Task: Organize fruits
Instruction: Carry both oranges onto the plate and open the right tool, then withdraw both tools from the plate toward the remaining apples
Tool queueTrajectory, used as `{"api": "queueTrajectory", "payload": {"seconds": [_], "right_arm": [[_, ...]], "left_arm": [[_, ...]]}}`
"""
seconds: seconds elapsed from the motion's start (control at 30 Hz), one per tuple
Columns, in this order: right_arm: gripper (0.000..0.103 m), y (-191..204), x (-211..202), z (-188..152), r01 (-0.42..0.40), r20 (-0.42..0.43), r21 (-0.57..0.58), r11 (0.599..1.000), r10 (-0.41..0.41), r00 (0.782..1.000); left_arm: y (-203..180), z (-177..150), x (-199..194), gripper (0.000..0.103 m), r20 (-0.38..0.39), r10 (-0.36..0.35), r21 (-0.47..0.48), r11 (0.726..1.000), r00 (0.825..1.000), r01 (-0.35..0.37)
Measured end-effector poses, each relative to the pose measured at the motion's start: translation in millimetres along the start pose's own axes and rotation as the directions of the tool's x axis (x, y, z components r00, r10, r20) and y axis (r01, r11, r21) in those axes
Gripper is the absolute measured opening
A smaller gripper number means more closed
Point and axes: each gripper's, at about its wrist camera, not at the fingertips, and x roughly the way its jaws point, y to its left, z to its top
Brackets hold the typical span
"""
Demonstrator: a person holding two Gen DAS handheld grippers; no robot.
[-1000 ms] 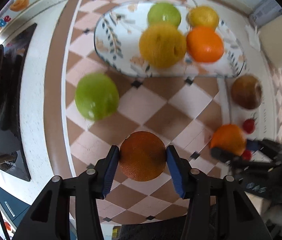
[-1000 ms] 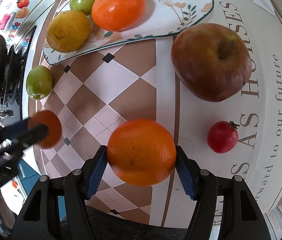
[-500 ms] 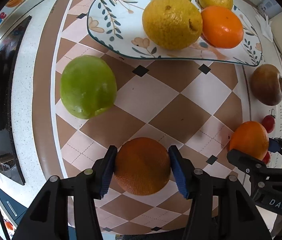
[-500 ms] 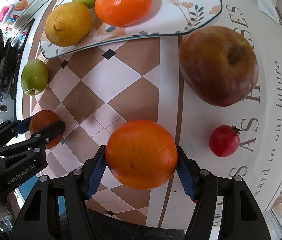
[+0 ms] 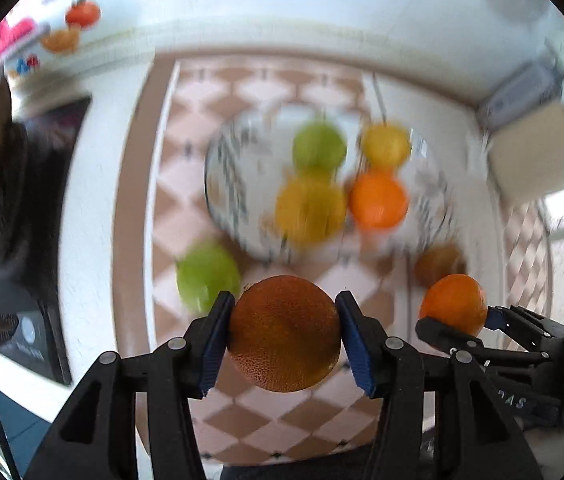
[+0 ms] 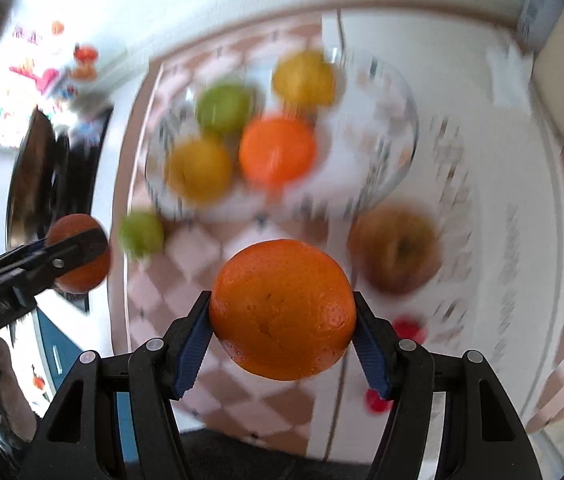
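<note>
The left gripper (image 5: 283, 336) has its blue pads (image 5: 214, 340) pressed tight on both sides of a dark orange (image 5: 285, 334), a brownish one with rough skin. It holds this fruit up in the air above the checkered cloth (image 5: 186, 184). The right gripper (image 6: 282, 320) is squeezed the same way around a bright orange (image 6: 282, 310), also up off the counter. From the left camera the bright orange (image 5: 454, 304) shows to the right of the dark one, and the two are well apart.

Everything behind the held fruits is blurry. Farther back sits a plate (image 6: 381, 128) with a leafy pattern. On it are a green fruit (image 6: 224, 108), two yellow fruits (image 6: 198, 168) (image 6: 303, 78) and one more orange (image 6: 278, 151), all close together.

A small green fruit (image 6: 141, 234) lies on the cloth just beside the plate's near left edge. A brownish-red apple (image 6: 395, 250) lies on the white part of the cloth near the plate's right side. A little red fruit (image 6: 409, 330) sits nearer than the apple, partly hidden behind the right gripper's finger.

A dark stove (image 5: 22, 208) is off to the left.
</note>
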Motion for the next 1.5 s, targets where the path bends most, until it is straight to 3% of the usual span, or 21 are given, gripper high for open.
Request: {"api": "queueTrajectory", "payload": {"seconds": [0.17,0.3,0.5,0.77,0.97,1.07,1.13,1.17,1.27,1.33,1.5], "right_arm": [[0.068,-23,20,55,0.093,-0.017,0.002,0.996,-0.093,0.996],[0.068,-36,46,82,0.141,-0.063,-0.009,0.99,-0.141,0.988],[0.068,-40,68,97,0.177,-0.092,-0.05,0.983,-0.181,0.979],[0.069,-44,70,109,0.155,-0.135,-0.046,0.987,-0.16,0.978],[0.079,-45,56,114,0.143,-0.114,-0.034,0.989,-0.146,0.983],[0.08,-44,48,118,0.157,-0.099,-0.019,0.987,-0.159,0.982],[0.088,-46,39,114,0.164,-0.086,-0.009,0.986,-0.164,0.983],[0.094,-45,34,112,0.175,-0.076,-0.006,0.985,-0.175,0.982],[0.094,-39,23,105,0.199,-0.048,-0.016,0.98,-0.2,0.979],[0.094,-35,17,97,0.21,-0.026,-0.02,0.977,-0.211,0.977],[0.094,-27,3,69,0.239,0.019,-0.02,0.971,-0.238,0.971]], "left_arm": [[1,60,4,0.05,0.03,0.078,0.005,0.997,0.997,-0.078],[6,109,46,0.05,-0.04,0.118,-0.002,0.993,0.992,-0.119],[17,136,95,0.05,-0.149,0.148,-0.022,0.988,0.978,-0.153],[18,139,114,0.051,-0.195,0.157,-0.015,0.987,0.968,-0.163],[15,139,118,0.053,-0.194,0.152,-0.008,0.988,0.969,-0.157],[15,137,111,0.064,-0.172,0.16,-0.005,0.987,0.972,-0.163],[14,135,105,0.085,-0.159,0.157,-0.005,0.987,0.975,-0.16],[14,132,101,0.085,-0.149,0.165,0.002,0.986,0.975,-0.167],[13,120,88,0.086,-0.127,0.189,0.012,0.982,0.974,-0.189],[13,110,80,0.098,-0.117,0.191,0.009,0.982,0.975,-0.191],[6,73,48,0.098,-0.058,0.223,0.001,0.975,0.973,-0.223]]}}
